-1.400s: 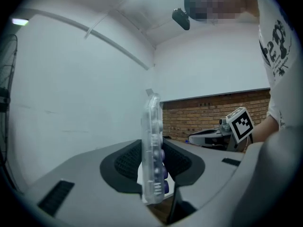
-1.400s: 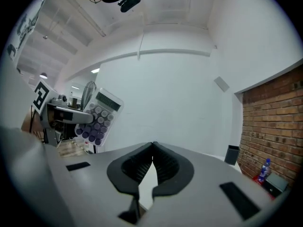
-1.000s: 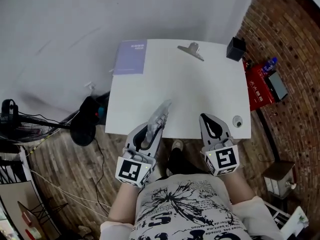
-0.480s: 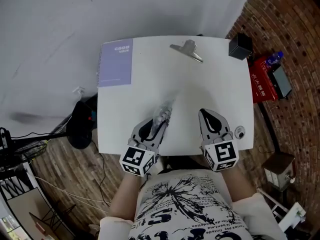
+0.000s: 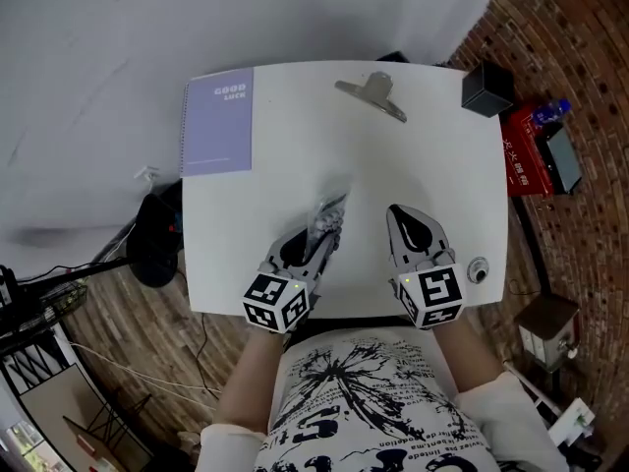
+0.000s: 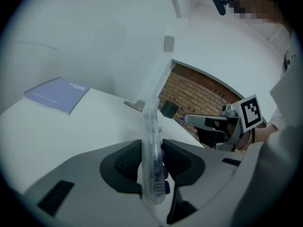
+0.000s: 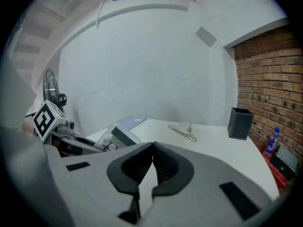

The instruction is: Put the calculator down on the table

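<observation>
Calculator clamped edge-on between left gripper fingers

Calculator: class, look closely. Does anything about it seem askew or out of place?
Yes. The calculator stands on edge, clamped in the left gripper, not flat on the table. The notebook, clip and box lie tidy.

Both grippers now in over the table
left gripper with the calculator and right gripper moved forward from the near edge, over the table; left one rolled a bit.
</observation>
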Motion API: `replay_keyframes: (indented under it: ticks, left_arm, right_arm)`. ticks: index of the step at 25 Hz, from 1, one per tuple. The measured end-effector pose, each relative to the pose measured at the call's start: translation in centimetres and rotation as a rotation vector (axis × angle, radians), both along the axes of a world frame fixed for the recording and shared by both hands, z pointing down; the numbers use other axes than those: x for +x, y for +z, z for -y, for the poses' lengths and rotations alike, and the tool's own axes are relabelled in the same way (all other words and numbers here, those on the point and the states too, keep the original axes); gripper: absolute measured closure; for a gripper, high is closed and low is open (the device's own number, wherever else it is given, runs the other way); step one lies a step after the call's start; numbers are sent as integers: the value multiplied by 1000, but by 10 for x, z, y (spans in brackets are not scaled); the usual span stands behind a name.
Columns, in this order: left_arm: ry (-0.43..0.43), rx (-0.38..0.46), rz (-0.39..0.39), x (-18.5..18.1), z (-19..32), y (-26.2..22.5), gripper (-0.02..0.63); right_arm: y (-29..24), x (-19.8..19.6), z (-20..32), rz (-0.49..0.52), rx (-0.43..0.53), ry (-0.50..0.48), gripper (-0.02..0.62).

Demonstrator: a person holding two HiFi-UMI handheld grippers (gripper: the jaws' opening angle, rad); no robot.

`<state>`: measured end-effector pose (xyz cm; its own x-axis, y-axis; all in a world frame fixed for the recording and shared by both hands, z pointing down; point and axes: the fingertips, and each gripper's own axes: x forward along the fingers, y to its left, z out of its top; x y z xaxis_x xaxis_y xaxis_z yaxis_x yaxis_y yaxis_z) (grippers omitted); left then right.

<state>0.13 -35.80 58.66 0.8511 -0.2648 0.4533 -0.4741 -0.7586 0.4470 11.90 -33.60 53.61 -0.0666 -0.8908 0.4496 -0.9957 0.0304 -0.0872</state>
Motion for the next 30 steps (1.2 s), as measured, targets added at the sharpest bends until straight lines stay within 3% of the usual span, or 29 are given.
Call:
replay_keyframes:
  ticks: [5, 9, 13, 20, 25, 30]
  left_arm:
    - [-70, -151, -17, 1, 18, 11, 462]
    - [-130, -251, 23, 0, 35, 24, 448]
    - [-141, -246, 96, -1, 41, 34, 433]
    - [-177, -268, 135, -9, 45, 43, 416]
    - [-199, -232, 225, -22, 53, 52, 405]
    - [-179, -211, 238, -24, 53, 51, 407]
  right_arm:
    - [5, 0, 12, -1, -5, -8, 580]
    - [8, 7, 16, 0, -16, 10, 580]
    - [8, 10, 20, -4, -17, 8, 580]
    - [9, 9, 25, -6, -23, -5, 580]
    - [9, 9, 28, -5, -21, -2, 581]
    - [7, 7, 28, -10, -19, 0, 580]
